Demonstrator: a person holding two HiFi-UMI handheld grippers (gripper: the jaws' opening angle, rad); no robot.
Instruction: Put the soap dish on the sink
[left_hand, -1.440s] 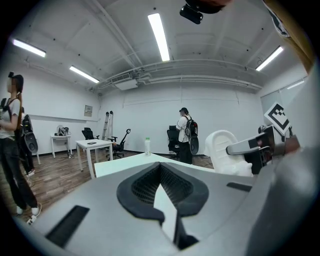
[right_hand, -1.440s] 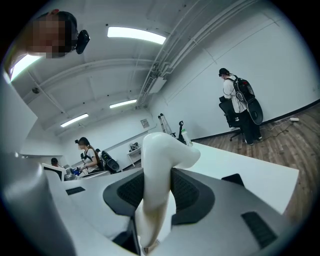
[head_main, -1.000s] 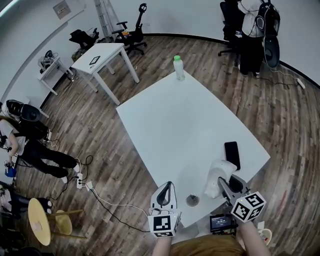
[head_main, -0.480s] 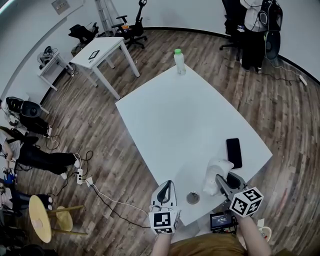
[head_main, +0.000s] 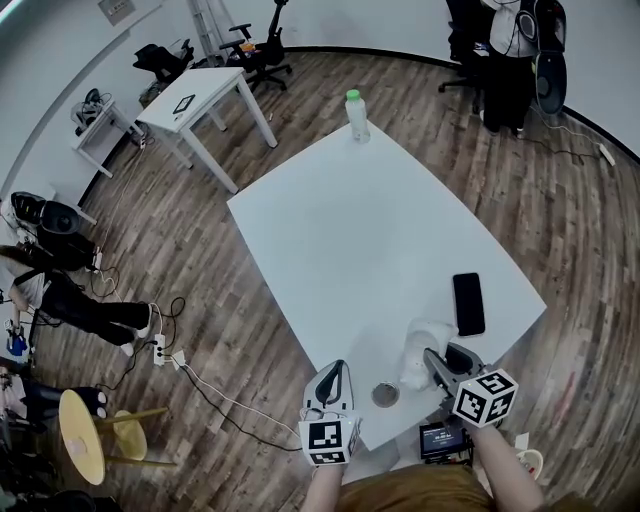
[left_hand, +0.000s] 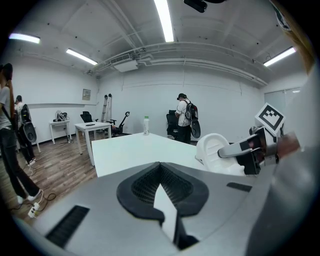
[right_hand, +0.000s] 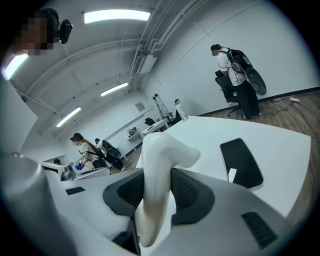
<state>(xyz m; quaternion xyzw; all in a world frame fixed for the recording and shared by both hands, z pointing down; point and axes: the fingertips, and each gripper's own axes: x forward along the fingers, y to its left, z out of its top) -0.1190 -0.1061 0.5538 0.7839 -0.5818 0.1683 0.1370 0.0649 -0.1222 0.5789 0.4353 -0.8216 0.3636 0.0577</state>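
Right gripper (head_main: 436, 362) clamps 1 glossy white soap dish (head_main: 418, 345), smooth and curved, tipped on edge over the white table (head_main: 340, 230) beside a black phone (head_main: 467, 303); left gripper (head_main: 338, 368) is closed, empty.

**No legible writing in view**

The wall plaque (head_main: 112, 9) at eleven o'clock is too small to read. The left hand-held gripper (head_main: 333, 372) and right hand-held gripper (head_main: 433, 362) carry cubes showing only black-and-white square patterns, no letters.
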